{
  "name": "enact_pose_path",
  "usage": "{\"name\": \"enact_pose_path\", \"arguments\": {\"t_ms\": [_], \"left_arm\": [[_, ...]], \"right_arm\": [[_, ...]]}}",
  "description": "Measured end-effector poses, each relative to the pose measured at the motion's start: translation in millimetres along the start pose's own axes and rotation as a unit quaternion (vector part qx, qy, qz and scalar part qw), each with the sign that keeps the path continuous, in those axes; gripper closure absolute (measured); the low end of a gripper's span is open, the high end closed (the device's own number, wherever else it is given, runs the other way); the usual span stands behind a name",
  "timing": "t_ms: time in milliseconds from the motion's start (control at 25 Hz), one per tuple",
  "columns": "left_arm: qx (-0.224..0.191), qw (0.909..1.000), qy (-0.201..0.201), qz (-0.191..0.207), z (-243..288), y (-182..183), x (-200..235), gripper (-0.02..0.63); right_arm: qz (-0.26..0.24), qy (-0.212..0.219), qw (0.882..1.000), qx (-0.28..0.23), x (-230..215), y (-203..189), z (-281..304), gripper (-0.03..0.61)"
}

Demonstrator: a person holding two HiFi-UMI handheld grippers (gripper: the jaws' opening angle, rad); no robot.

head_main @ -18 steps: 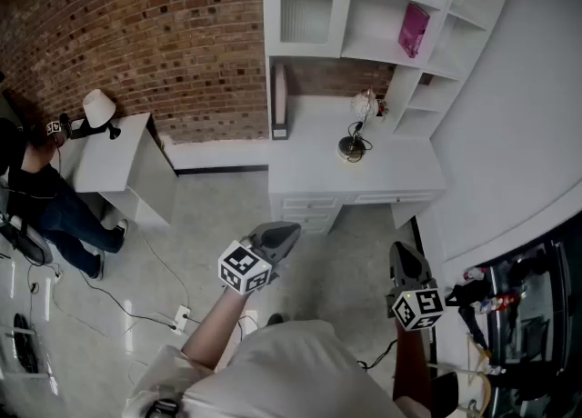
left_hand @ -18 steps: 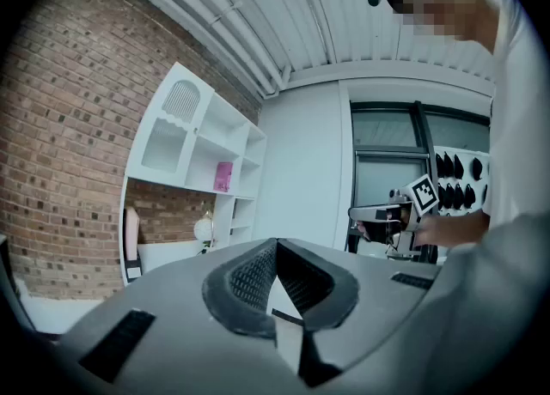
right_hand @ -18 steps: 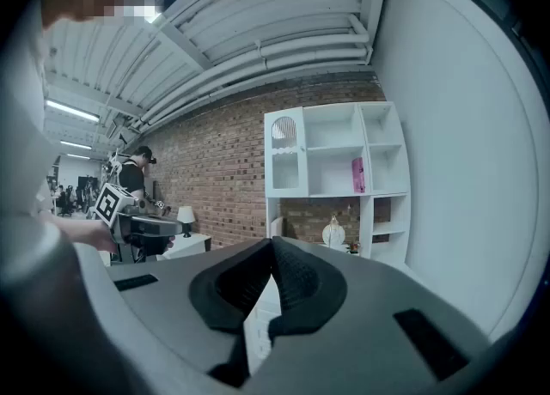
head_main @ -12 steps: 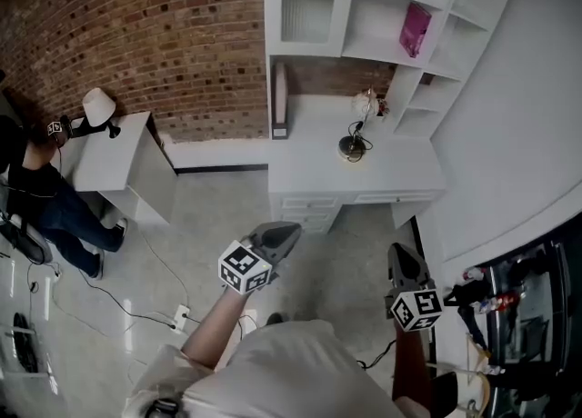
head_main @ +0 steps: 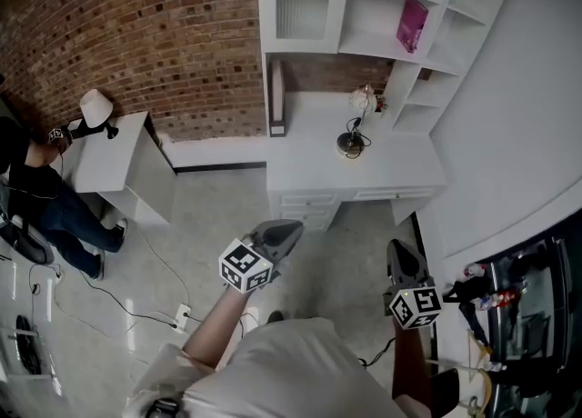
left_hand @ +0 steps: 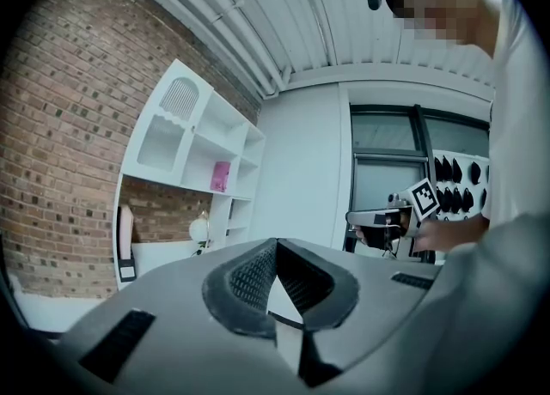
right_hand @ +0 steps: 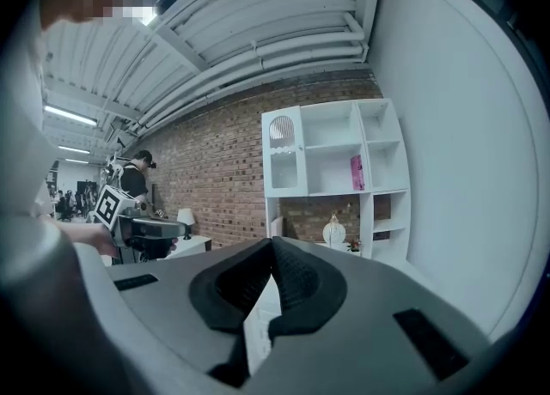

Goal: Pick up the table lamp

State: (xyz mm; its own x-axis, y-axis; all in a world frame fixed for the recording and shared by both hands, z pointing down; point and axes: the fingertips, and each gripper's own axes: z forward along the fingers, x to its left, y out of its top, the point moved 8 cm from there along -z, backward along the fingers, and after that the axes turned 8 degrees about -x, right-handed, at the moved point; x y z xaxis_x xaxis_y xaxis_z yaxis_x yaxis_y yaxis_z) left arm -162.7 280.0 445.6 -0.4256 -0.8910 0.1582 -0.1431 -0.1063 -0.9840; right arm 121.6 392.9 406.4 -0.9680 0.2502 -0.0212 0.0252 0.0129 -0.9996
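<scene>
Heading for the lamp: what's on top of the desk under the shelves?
The table lamp and, at the left of the desk, an upright pinkish panel. The shelf unit covers the back right corner.

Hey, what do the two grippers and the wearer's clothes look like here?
The left gripper and right gripper are grey wedge-shaped shells with black ribbed pads. Each carries a white cube with black square markers. The person wears a pale top.

I can read no word, number or brand anywhere. My left gripper (head_main: 287, 227) at six o'clock and right gripper (head_main: 401, 248) at five carry only black-and-white square markers.
</scene>
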Motion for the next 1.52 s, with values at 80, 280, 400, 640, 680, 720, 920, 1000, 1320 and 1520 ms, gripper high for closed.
{"name": "enact_pose_path", "arguments": {"t_ms": [80, 280, 400, 640, 680, 720, 920, 1000, 1320, 1520], "left_arm": [[0.000, 1.0000, 0.000, -0.001, 0.9, 0.1, -0.9, 0.598], [0.000, 1.0000, 0.006, -0.005, 1.5, -0.8, -0.9, 0.597], [0.000, 0.9999, 0.010, -0.007, 1.8, -3.4, -4.1, 0.591], [-0.004, 0.9997, 0.017, -0.014, 5.8, -8.8, -11.3, 0.562], [-0.005, 0.9997, 0.019, -0.017, 5.9, -9.6, -12.5, 0.552], [-0.006, 0.9996, 0.022, -0.019, 6.0, -10.3, -13.6, 0.543], [-0.013, 0.9990, 0.028, -0.031, 10.7, -12.2, -18.8, 0.493], [-0.013, 0.9990, 0.027, -0.034, 14.3, -13.2, -21.8, 0.457], [-0.006, 0.9986, 0.037, -0.036, 30.2, -22.6, -34.5, 0.434], [0.001, 0.9981, 0.053, -0.032, 36.0, -29.2, -40.9, 0.440]], "right_arm": [[0.002, -0.005, 1.000, 0.001, -2.8, -0.8, -1.3, 0.568], [0.003, -0.010, 1.000, 0.004, -5.7, -2.9, -1.9, 0.559], [0.005, -0.006, 1.000, 0.003, -6.1, -5.6, -3.8, 0.539], [0.009, -0.005, 1.000, 0.008, -14.7, -13.0, -9.6, 0.525], [0.009, -0.004, 1.000, 0.007, -16.5, -13.3, -10.8, 0.520], [0.009, -0.003, 1.000, 0.007, -18.4, -13.2, -11.9, 0.516], [0.011, 0.003, 1.000, 0.007, -28.6, -14.0, -14.8, 0.478], [0.013, 0.007, 1.000, 0.010, -32.6, -16.3, -16.2, 0.458], [0.018, 0.022, 0.999, 0.020, -56.8, -24.0, -18.9, 0.421], [0.027, 0.026, 0.999, 0.023, -73.2, -31.9, -22.9, 0.414]]}}
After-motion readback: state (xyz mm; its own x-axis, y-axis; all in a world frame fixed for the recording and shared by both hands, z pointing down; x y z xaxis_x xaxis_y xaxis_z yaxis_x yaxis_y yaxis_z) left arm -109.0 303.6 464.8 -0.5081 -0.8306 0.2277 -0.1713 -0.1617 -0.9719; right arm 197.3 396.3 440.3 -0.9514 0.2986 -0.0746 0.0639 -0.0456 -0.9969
